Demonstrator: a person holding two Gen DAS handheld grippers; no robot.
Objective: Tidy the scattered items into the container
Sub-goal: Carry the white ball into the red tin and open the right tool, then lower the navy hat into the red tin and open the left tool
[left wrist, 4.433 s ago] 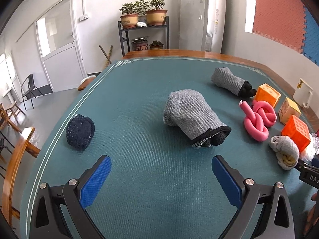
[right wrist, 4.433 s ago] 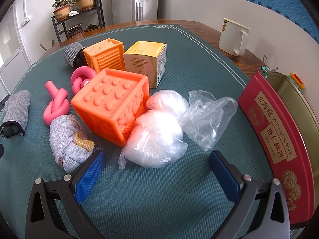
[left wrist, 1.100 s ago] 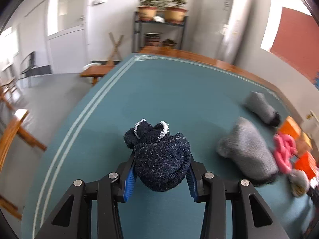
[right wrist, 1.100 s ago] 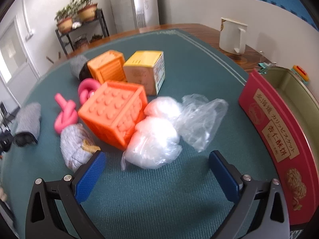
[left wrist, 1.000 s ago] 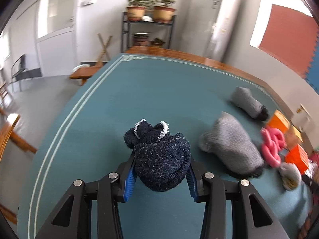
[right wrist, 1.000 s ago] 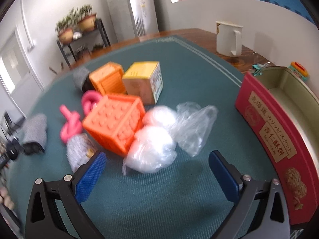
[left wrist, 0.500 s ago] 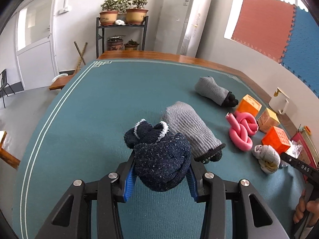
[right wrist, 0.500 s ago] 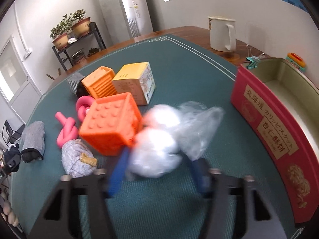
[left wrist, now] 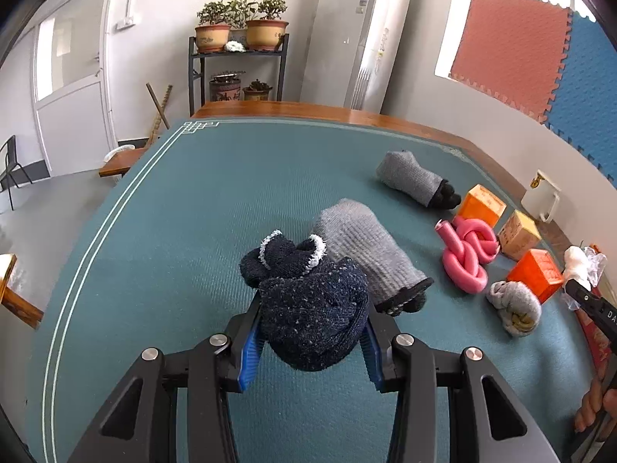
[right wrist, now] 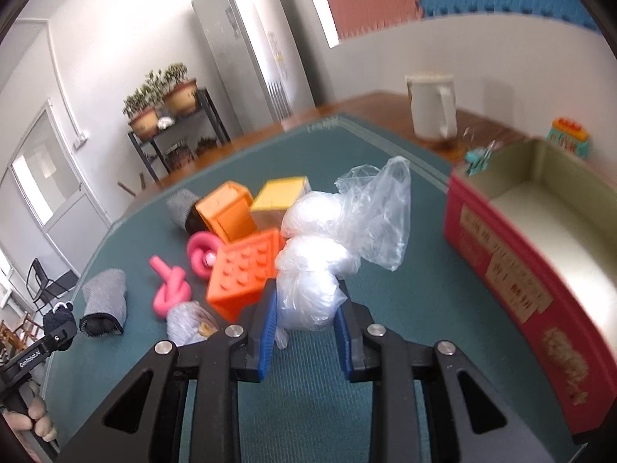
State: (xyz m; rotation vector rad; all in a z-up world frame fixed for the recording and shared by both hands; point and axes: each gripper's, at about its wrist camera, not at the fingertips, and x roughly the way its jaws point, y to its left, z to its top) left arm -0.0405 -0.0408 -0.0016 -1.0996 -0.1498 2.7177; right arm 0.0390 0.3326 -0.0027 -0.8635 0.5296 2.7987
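In the left wrist view the left hand-held gripper [left wrist: 310, 341] is clamped narrow on a rolled dark navy sock [left wrist: 308, 308], its blue pads pressing both sides of the bundle, which sits lifted above the green desk [left wrist: 193, 212]. Just beyond it a large grey sock [left wrist: 366, 254] lies on the desk, and a second grey sock with a black end [left wrist: 414, 179] lies farther back. To the right are a knotted pink foam tube [left wrist: 464, 256], two orange cubes [left wrist: 534, 274] and a yellow box [left wrist: 518, 234] between them, with a small rolled grey sock [left wrist: 515, 306] near the front cube. At the right edge the right hand-held gripper [left wrist: 578, 279] shows, with white plastic at its tip. In the right wrist view the right hand-held gripper [right wrist: 306, 322] has just been closing and now pinches a clear plastic bag of white lumps [right wrist: 324, 254] between its blue pads, the bag raised off the desk [right wrist: 385, 308]. The red container [right wrist: 501, 270] stands open to the right, close to the bag, its pale inside showing. Behind it a white jug [right wrist: 432, 106] stands on the wooden rim. At far left, the left hand-held gripper [right wrist: 58, 326] carries the navy sock [right wrist: 58, 318].
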